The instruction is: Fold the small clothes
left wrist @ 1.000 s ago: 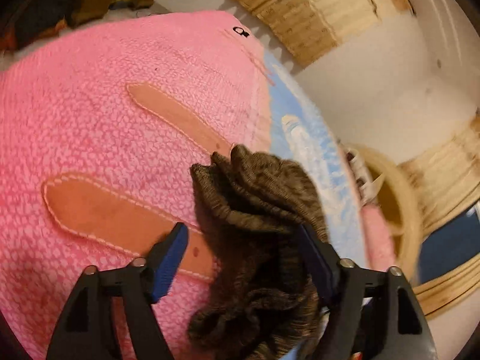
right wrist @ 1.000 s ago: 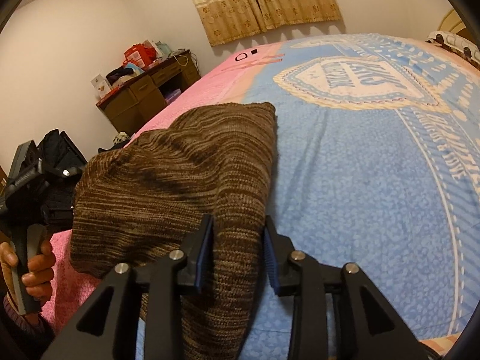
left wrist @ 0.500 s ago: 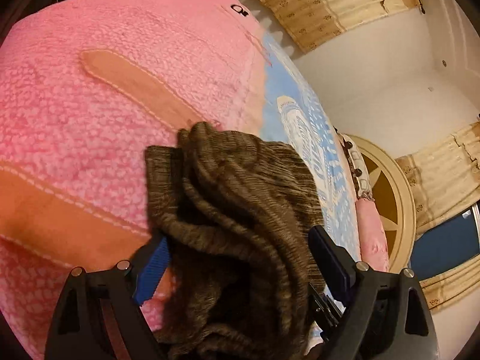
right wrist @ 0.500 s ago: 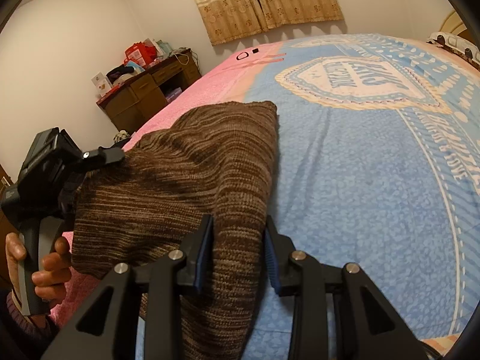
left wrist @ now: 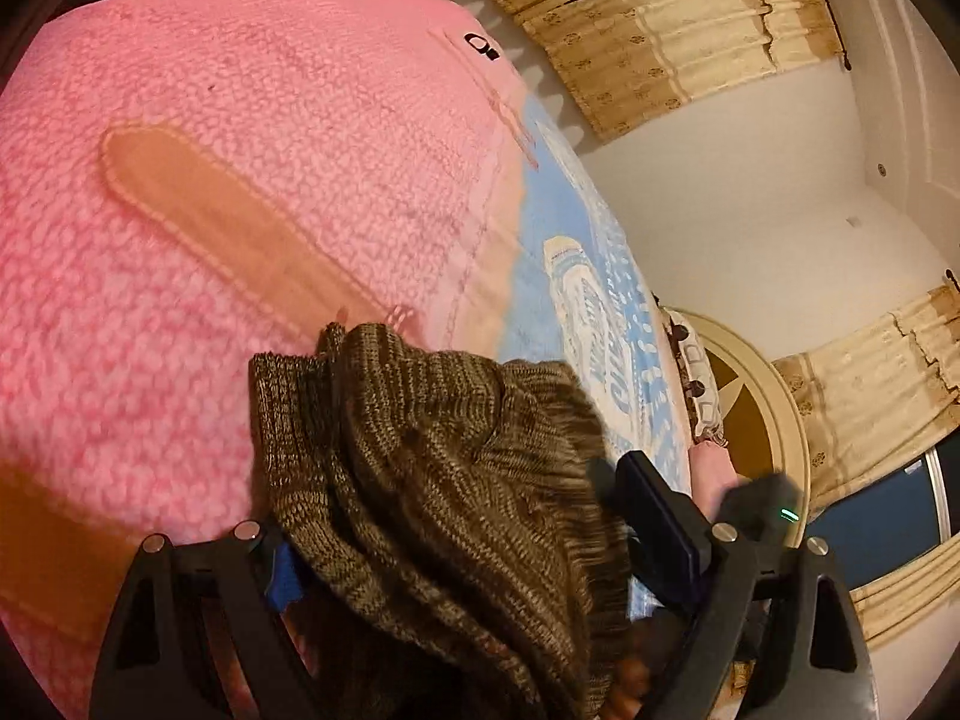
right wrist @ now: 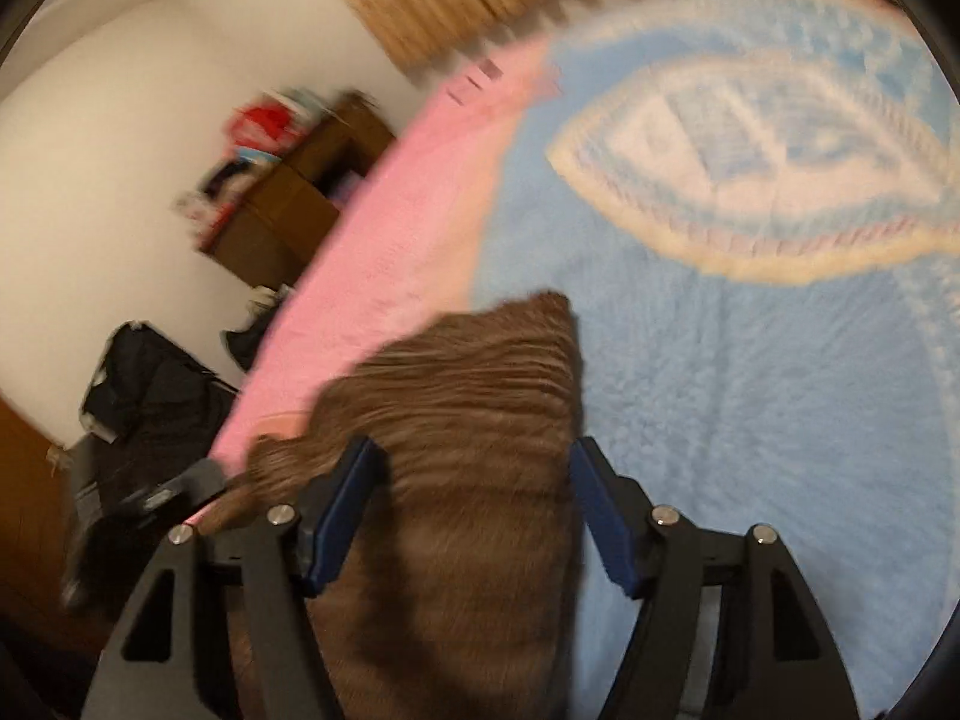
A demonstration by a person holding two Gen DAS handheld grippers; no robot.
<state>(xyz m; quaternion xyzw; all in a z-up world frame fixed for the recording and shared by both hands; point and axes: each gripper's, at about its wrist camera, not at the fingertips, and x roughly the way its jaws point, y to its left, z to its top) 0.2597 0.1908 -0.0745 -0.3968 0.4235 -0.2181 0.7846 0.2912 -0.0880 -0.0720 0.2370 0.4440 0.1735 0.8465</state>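
The fingers of the left gripper [left wrist: 462,546] stand wide apart at the bottom of the left wrist view, with blue pads on their inner faces. Between them, heaped over the lower centre of the frame, is the brown ribbed knit garment [left wrist: 432,468]; whether either pad presses on it is hard to tell, since the cloth hides the left pad almost wholly. The knit is mottled in dark and light brown, bunched into thick folds, with a flat corner jutting toward the upper left of the pile. It lies on the pink fleece blanket with tan stitched patches [left wrist: 240,192], near the seam where the pink meets a blue printed bedspread [left wrist: 576,276] in the centre right.

In the right wrist view, which is smeared by motion, the fingers of the right gripper [right wrist: 474,510] are also spread, and the garment [right wrist: 468,450] fills the gap between them in the lower centre, its corner pointing up toward mid-frame. Here the knit looks flatter, with faint horizontal stripes. A wooden desk [right wrist: 288,216] sits at the upper left.
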